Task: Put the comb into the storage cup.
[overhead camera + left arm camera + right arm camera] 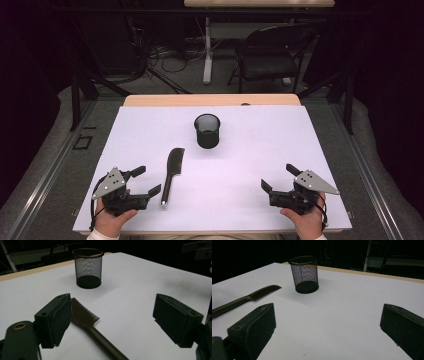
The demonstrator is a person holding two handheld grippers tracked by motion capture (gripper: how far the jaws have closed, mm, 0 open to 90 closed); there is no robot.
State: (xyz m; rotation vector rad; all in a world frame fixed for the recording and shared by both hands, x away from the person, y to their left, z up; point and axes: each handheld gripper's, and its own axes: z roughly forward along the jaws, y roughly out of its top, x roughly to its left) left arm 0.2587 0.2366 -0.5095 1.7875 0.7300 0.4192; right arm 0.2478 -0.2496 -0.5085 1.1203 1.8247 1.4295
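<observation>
A black mesh cup (207, 131) stands upright near the middle back of the white table (260, 150). A dark comb (171, 172) lies flat in front of it, handle toward the person. My left gripper (146, 180) rests near the front left edge, open and empty, just left of the comb's handle. My right gripper (279, 178) rests at the front right, open and empty. In the left gripper view the comb (87, 320) lies beside the left jaw with the cup (88, 267) beyond. In the right gripper view the cup (305, 274) stands ahead and the comb (247, 300) lies at left.
A wooden strip (210, 100) runs along the table's far edge. Beyond it stand a black folding chair (270, 55) and a desk leg (207, 50) amid floor cables. A hand (112, 222) holds each gripper at the front edge.
</observation>
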